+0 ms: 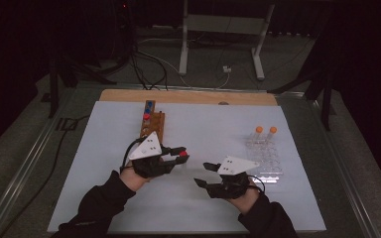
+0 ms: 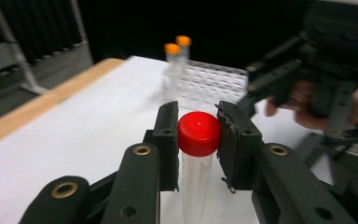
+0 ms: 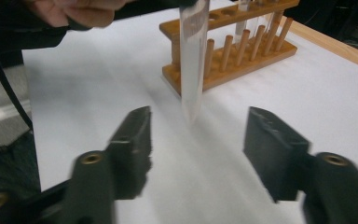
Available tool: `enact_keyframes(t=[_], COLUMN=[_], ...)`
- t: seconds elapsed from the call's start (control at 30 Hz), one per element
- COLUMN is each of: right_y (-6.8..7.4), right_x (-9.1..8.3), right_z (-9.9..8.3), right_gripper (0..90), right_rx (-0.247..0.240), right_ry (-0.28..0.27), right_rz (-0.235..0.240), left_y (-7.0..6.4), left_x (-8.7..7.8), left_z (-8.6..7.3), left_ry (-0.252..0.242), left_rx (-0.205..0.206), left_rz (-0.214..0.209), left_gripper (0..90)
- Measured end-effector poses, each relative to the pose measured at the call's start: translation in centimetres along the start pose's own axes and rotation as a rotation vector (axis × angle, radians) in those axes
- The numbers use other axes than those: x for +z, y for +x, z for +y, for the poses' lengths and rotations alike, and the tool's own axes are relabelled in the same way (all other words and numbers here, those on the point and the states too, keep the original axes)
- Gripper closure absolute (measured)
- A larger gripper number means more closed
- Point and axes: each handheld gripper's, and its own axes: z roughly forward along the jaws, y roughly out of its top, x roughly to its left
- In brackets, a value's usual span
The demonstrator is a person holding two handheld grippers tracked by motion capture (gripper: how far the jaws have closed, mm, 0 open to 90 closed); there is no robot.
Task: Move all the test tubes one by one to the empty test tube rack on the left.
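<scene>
My left gripper (image 1: 181, 153) is shut on the red cap of a clear tube (image 2: 198, 135), which hangs upright above the white mat; the high view shows its red cap (image 1: 183, 154). In the right gripper view the tube (image 3: 193, 56) points its tip down just beyond my open right gripper (image 3: 196, 140). The right gripper (image 1: 204, 173) sits low, right of the left one, with nothing between its jaws. A wooden rack (image 1: 152, 123) holding red and blue capped tubes stands behind the left hand. A clear plastic rack (image 1: 265, 156) at the right holds two orange-capped tubes (image 1: 265, 130).
The white mat (image 1: 104, 163) covers a wooden table whose far edge (image 1: 188, 96) shows bare wood. Cables and a metal stand's legs (image 1: 221, 44) lie on the floor beyond the table. A metal rail (image 1: 25, 163) runs along the left side.
</scene>
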Motion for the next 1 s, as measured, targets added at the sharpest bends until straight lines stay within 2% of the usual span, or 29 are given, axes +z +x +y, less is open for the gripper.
enact_keyframes(t=[0.07,0.1,0.13,0.17,0.37,0.5,0.57,0.63,0.87,1.0], right_y=[-0.1,-0.1,-0.2,-0.2,-0.5,-0.9,-1.0,-0.9,-0.9,-0.9], right_x=[-0.1,-0.1,-0.3,-0.3,-0.6,-0.9,-1.1,-1.2,-1.2,-1.1], right_z=[0.0,0.0,0.0,0.0,0.1,0.0,0.1,0.1,0.0,-0.1], right_gripper=[27.1,27.1,20.3,19.1,10.9,0.8,0.8,0.8,0.8,0.8], right_rx=[0.008,0.008,0.015,0.019,0.044,0.067,0.068,0.058,0.052,0.033], right_ry=[-0.004,-0.004,-0.021,-0.027,-0.043,-0.058,-0.073,-0.073,-0.074,-0.074], right_rz=[-0.005,-0.005,-0.023,-0.021,-0.035,-0.021,-0.011,-0.021,-0.032,-0.036], left_y=[0.8,1.2,1.9,1.9,4.1,5.4,6.0,6.9,8.6,9.5], left_x=[-0.8,-1.2,-1.9,-1.9,-3.7,-4.3,-4.5,-4.8,-5.2,-5.1], left_z=[0.4,0.6,1.0,1.0,1.7,1.9,2.0,2.0,1.8,1.4], left_ry=[-0.008,-0.010,-0.010,-0.010,-0.024,-0.032,-0.034,-0.032,-0.025,-0.012], left_rx=[0.000,-0.001,0.002,0.002,-0.009,-0.018,-0.027,-0.032,-0.053,-0.055], left_rz=[0.036,0.053,0.090,0.090,0.185,0.239,0.260,0.290,0.345,0.381], left_gripper=[71.6,71.6,71.5,71.5,71.6,71.6,71.6,71.6,71.6,71.6])
